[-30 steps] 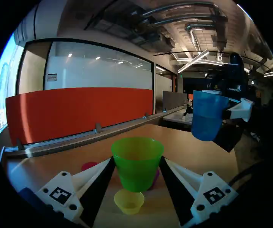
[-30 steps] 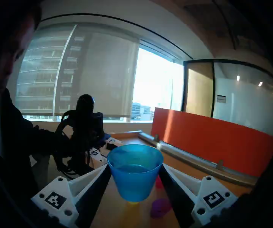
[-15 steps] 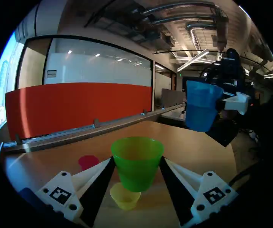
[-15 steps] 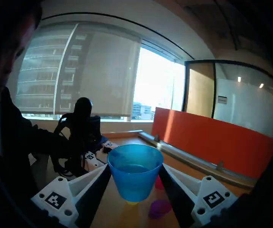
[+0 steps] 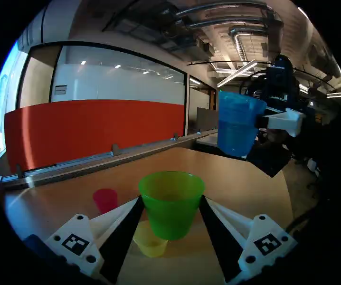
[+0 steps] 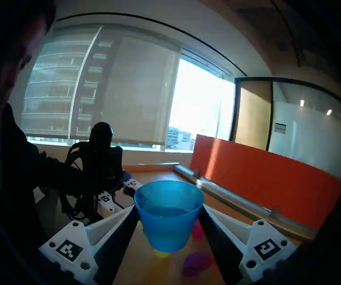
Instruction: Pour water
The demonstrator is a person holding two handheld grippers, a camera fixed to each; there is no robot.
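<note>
My left gripper is shut on an empty green cup, held upright above the wooden table. Up and to the right, a blue cup hangs in the air, clamped by the other gripper, whose white finger sticks out beside it. In the right gripper view my right gripper is shut on that blue cup, upright and partly filled with water. Farther off on the left is the left gripper, held by a dark-sleeved arm.
Small cups stand on the table: a yellow cup and a red cup below the green one, and a purple cup and a pink cup under the blue one. An orange partition and a metal rail edge the table.
In the left gripper view the blue cup has moved left and slightly up, coming closer to the green cup. The cups on the table have slid leftward in that view. Both grips are unchanged.
</note>
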